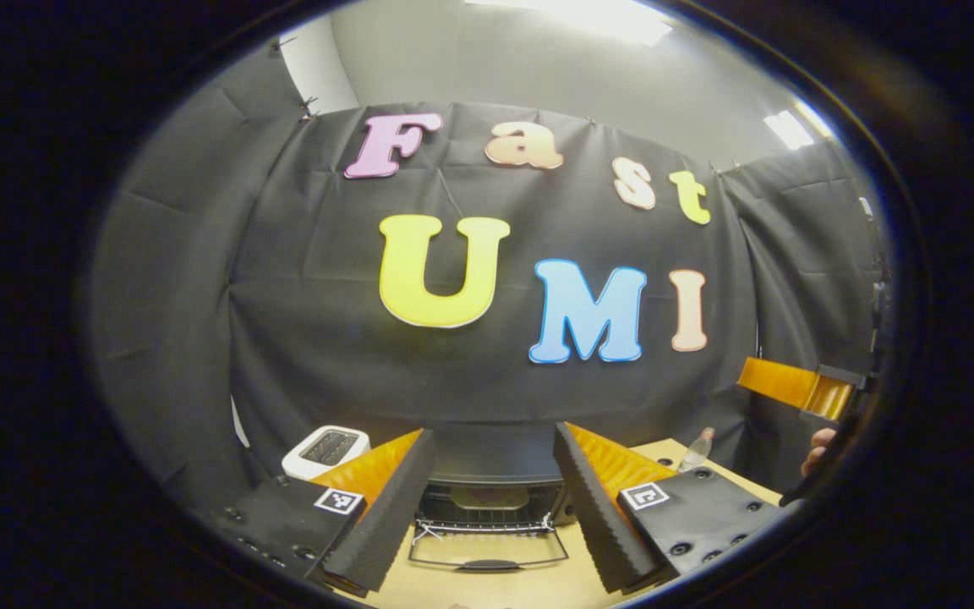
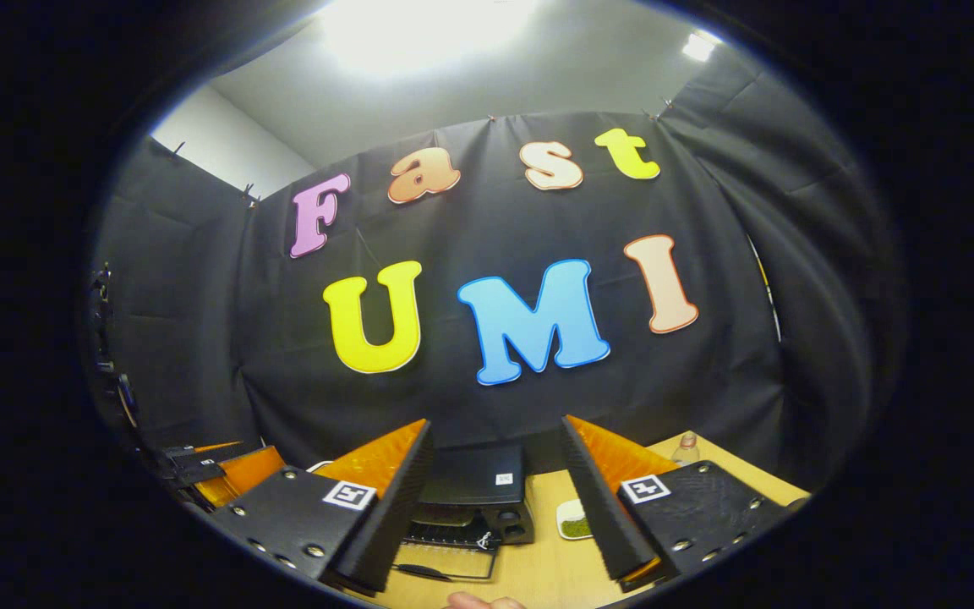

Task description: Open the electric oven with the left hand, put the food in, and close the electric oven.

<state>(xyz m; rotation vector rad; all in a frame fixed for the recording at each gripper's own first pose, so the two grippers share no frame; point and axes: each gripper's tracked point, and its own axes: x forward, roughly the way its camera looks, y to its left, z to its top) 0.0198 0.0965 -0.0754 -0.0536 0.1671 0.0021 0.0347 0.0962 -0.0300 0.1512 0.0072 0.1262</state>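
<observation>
The left gripper [image 1: 494,499] hangs above the bench [image 1: 504,584] with its jaws spread wide and nothing between them. Just past them the oven [image 1: 487,474] stands on the bench with its door [image 1: 487,550] dropped flat toward the camera, the handle at the near rim. Inside the open cavity a wire rack [image 1: 483,526] sits at the front, and a pale shape lies on it farther in; what it is cannot be told.

The right gripper [image 2: 495,507] is also held over the bench, jaws spread and empty. Through the gap the oven shows, door down, the rack visible at its mouth. Just beside the oven's right side a small white dish [image 2: 572,519] rests on the bench, holding something green.

A white toaster [image 1: 326,450] stands toward the left end of the bench, left of the oven. A clear bottle [image 1: 697,450] stands near the back edge, to the right of the oven.

In the left gripper view the right gripper shows far right, raised well above the bench, with fingertips of a hand [image 1: 817,450] under it.

The bench is pale wood. Black cloth closes it in at the back and sides, under a grey ceiling with bright lights [image 1: 597,17].
</observation>
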